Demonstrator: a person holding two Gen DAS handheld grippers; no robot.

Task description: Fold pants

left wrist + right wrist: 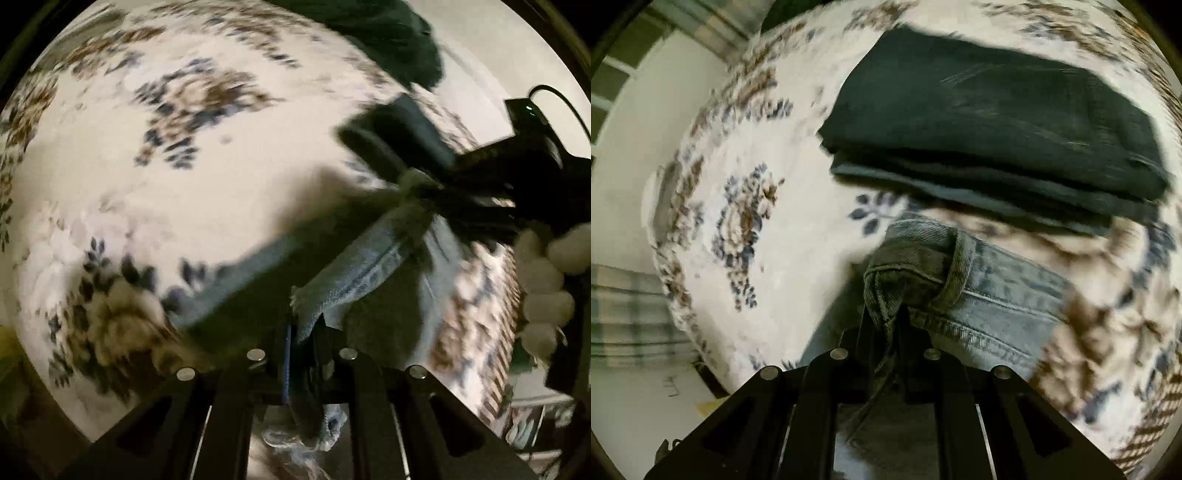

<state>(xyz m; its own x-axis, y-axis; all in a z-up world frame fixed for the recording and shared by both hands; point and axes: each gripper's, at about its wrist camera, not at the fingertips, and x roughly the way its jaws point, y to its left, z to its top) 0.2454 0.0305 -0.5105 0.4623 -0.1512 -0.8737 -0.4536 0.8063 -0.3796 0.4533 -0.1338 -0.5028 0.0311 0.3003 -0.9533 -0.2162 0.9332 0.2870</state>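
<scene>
The left gripper (pixel 306 339) is clamped on a frayed edge of the light blue denim pants (pixel 354 269), which stretch taut, lifted over the white floral-patterned bedspread (pixel 184 184), to the right gripper (pixel 436 184) at the far right. The right gripper's fingers pinch the pants' waistband (pixel 923 266); a folded stack of dark pants (pixel 997 129) lies just beyond.

I'm in a home bedrm: floral bedspread (pixel 207 192), folded dark clothes stack (pixel 997 129), plaid blanket (pixel 624 314) beside bed.
</scene>
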